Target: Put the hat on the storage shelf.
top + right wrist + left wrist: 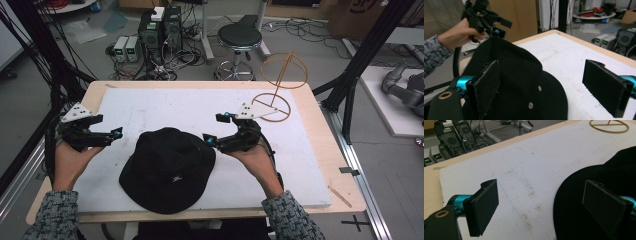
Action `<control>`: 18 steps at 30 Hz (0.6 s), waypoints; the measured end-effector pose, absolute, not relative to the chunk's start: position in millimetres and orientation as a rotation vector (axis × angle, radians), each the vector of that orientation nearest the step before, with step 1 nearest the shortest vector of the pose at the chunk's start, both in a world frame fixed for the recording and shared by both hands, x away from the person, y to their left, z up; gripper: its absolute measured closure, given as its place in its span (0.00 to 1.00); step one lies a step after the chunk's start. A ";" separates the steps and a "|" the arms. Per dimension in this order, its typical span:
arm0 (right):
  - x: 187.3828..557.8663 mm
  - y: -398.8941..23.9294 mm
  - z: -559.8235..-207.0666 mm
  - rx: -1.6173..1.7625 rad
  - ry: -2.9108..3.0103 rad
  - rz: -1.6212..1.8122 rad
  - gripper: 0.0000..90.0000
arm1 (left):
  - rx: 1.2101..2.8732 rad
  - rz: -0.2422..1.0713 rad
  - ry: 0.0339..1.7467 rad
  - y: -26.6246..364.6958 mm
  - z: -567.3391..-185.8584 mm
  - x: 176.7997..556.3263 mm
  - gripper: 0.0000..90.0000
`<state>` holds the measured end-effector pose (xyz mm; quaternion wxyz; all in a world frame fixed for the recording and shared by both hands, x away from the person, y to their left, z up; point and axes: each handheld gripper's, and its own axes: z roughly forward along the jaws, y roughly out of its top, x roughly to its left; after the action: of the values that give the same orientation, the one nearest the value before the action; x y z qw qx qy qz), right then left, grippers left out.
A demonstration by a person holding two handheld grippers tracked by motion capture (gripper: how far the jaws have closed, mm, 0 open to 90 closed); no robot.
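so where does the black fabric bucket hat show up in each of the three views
High view: the black fabric bucket hat lies low and centre on the white foam board.
Left gripper view: it sits at the right edge.
Right gripper view: it spreads across the left and centre.
Shared landmark: the white foam board under it.

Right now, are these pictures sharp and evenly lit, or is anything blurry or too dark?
High view: even light, but the black hat shows little detail. Left gripper view: close jaws soft, white board clear. Right gripper view: near jaws slightly blurred, the hat's metal eyelets catch light.
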<state>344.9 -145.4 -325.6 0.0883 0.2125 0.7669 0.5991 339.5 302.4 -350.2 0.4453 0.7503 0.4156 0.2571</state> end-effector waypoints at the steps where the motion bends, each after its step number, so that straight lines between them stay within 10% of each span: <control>1: 344.9 -145.4 -325.6 0.632 2.283 1.783 0.16 | 1.858 0.639 1.030 302.2 -350.3 339.5 0.15; 18: 348.0 -90.0 -318.6 0.472 2.347 1.878 0.21 | 1.872 0.641 1.023 299.9 -350.6 338.7 0.15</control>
<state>348.0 -90.0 -318.6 0.0495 0.1548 0.7704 0.6165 338.7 299.9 -350.6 0.4414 0.7541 0.4122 0.2582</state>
